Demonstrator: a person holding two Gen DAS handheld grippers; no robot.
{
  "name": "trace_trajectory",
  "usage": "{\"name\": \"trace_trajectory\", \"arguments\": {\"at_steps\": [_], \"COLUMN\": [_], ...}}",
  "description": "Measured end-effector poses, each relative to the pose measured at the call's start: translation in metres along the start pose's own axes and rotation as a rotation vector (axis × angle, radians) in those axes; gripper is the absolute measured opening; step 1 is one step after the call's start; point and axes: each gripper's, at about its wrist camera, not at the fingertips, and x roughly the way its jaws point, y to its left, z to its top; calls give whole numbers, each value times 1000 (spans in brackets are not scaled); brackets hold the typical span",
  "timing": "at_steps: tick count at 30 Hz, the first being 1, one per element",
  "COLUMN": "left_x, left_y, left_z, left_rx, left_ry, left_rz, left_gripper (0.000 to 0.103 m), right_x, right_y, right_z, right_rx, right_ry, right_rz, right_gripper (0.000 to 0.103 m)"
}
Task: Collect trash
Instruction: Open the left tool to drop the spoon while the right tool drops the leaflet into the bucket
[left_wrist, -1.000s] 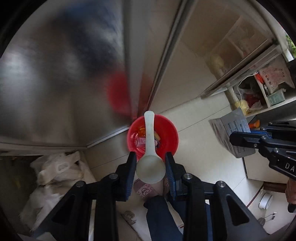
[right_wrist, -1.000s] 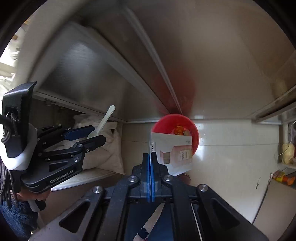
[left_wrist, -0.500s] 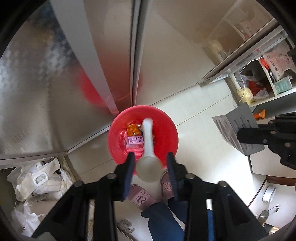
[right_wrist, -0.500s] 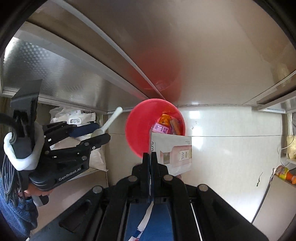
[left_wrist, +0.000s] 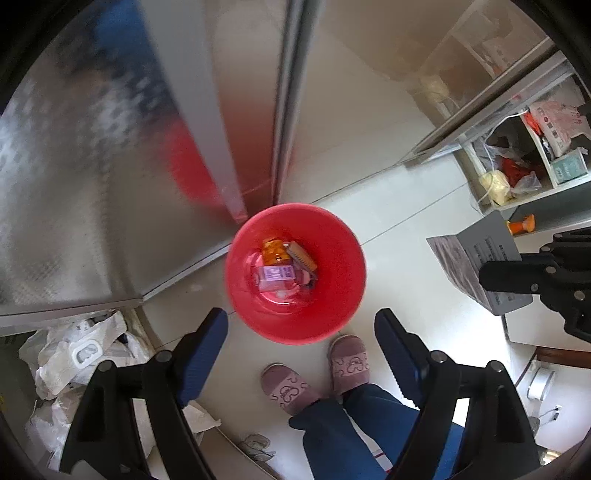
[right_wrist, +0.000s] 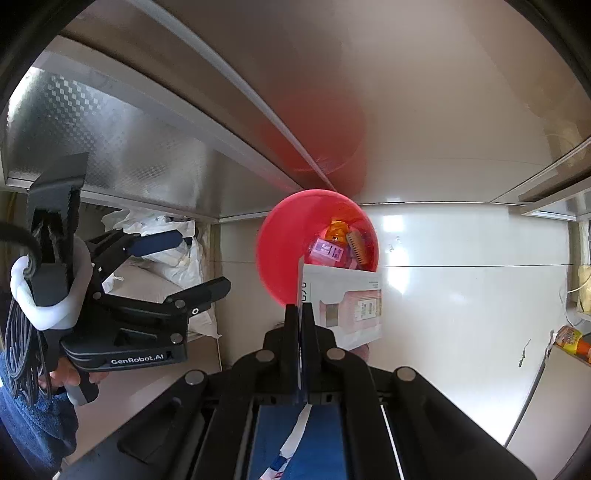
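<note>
L jaws wide, empty, over red bin (left_wrist: 295, 317) | R jaws clamp flat carton (right_wrist: 345, 306)

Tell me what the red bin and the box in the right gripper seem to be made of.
Bin: probably plastic, smooth and slightly glossy, with a thin, even rim. Box: likely thin printed cardboard, matte, flat with sharp folded edges.

Right gripper (right_wrist: 301, 325) clamped on flat carton (right_wrist: 345, 306) above red bin (right_wrist: 284, 251); left gripper (right_wrist: 192, 262) spread wide.
</note>
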Motion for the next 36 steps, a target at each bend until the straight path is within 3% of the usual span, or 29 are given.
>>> {"name": "trace_trajectory", "arguments": {"at_steps": [10,24,26,28,36], "left_x": [-2,-12,-15,-18,-35], "left_y": [39,68,70,71,70], "left_z": [-18,-36,-37,-37,-39], "left_rx": [-87,-152,-151,-148,-132], "left_ry": [11,-2,-4,-9,-22], "left_rz": [27,35,38,39,50], "left_gripper": [81,81,81,81,81], "right_x": [27,46,44,40,20], "right_y": [24,45,47,51,59], "right_z": [10,11,11,10,5], "right_rx": [-45,-68,-74,-80,-86], "right_ry": [44,56,50,38,-7], "right_rz": [23,-23,-38,-51,-111], "right_gripper": [1,3,11,33,57]}}
